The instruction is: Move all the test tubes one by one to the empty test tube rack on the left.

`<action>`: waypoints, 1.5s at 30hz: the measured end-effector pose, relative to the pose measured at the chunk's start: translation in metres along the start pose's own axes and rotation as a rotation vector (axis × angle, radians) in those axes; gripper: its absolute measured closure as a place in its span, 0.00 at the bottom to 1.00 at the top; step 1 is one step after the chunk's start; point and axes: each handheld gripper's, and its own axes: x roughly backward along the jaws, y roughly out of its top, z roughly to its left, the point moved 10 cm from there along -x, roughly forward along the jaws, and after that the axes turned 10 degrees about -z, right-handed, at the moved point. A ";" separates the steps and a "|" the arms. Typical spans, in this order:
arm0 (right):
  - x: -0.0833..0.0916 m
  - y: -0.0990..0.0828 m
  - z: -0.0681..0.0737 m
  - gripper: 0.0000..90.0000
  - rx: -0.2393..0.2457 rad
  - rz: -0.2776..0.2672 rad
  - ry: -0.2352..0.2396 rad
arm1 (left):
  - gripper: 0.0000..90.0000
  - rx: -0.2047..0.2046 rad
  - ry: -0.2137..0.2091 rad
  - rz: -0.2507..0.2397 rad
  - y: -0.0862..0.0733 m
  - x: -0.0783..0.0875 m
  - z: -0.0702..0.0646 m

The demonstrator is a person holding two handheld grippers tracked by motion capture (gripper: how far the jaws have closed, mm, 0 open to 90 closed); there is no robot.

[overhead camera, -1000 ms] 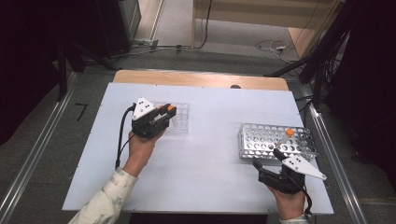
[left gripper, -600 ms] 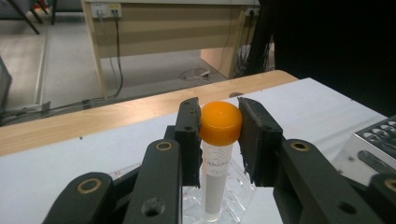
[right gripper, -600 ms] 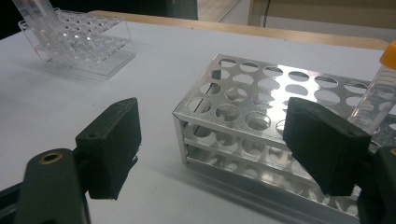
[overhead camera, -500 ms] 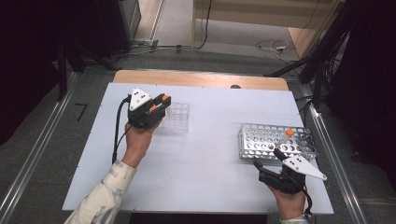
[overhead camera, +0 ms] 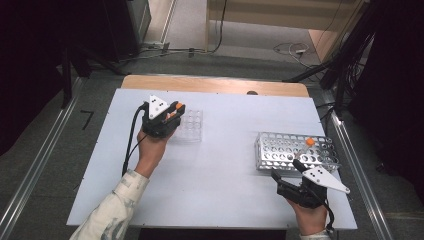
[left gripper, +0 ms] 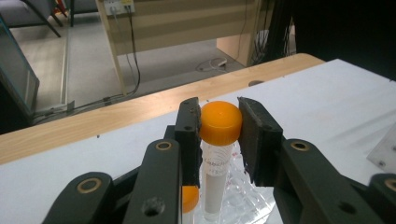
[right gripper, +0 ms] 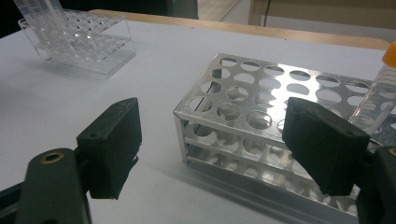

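Orange-capped clear plastic tube clamped at its cap by the left gripper, above the clear plastic well tray at the table's far left.

The tube is judged light, stiff and smooth-walled, so the ribbed cap is the surer hold; a white label band is seen below the cap. The right gripper is held with jaws apart, empty, beside the perforated metal rack, where another orange-capped tube stands.

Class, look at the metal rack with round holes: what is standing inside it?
One clear tube with an orange cap stands tilted in a hole near the far right corner of the metal rack. The other visible holes look empty; the right gripper covers part of the near edge.
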 end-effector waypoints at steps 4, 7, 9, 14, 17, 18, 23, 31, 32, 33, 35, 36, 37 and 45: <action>0.000 0.000 0.001 0.20 0.000 0.002 0.001 | 0.78 -0.002 0.004 0.015 -0.009 -0.001 0.001; 0.000 0.000 0.001 0.21 0.001 0.001 0.001 | 0.78 -0.006 0.003 0.027 -0.014 -0.001 0.001; 0.000 0.000 0.001 0.21 -0.001 0.002 0.001 | 0.78 -0.014 0.005 0.032 -0.017 -0.001 0.000; 0.000 -0.001 0.001 0.21 0.002 0.003 0.000 | 0.78 -0.021 0.007 0.034 -0.021 0.000 0.000; 0.000 -0.001 0.001 0.21 0.002 0.004 0.000 | 0.74 -0.019 0.005 0.036 -0.022 -0.001 -0.001; 0.000 -0.001 0.001 0.21 0.002 0.004 0.000 | 0.71 -0.018 0.003 0.038 -0.022 -0.001 -0.001; -0.001 -0.001 0.001 0.21 0.002 0.004 0.001 | 0.70 -0.025 -0.004 0.035 -0.022 0.000 -0.004; 0.000 -0.001 -0.003 0.21 -0.004 0.002 -0.011 | 0.65 -0.016 -0.016 0.009 -0.017 0.004 -0.009; 0.000 -0.001 -0.004 0.21 -0.003 0.000 -0.014 | 0.65 -0.014 -0.017 0.003 -0.017 0.005 -0.010; 0.000 0.000 -0.004 0.21 -0.005 -0.001 -0.017 | 0.64 -0.014 -0.019 0.002 -0.016 0.006 -0.010; 0.000 0.000 -0.006 0.21 -0.008 -0.003 -0.022 | 0.58 -0.012 -0.013 -0.003 -0.016 0.008 -0.011; 0.001 0.000 -0.006 0.21 -0.010 -0.002 -0.023 | 0.52 -0.013 -0.001 -0.003 -0.016 0.009 -0.010; 0.001 0.000 -0.007 0.21 -0.006 -0.003 -0.024 | 0.46 -0.011 0.006 -0.005 -0.017 0.011 -0.010; -0.002 -0.003 -0.021 0.21 -0.004 0.002 -0.073 | 0.24 0.035 -0.033 0.028 -0.028 0.020 -0.019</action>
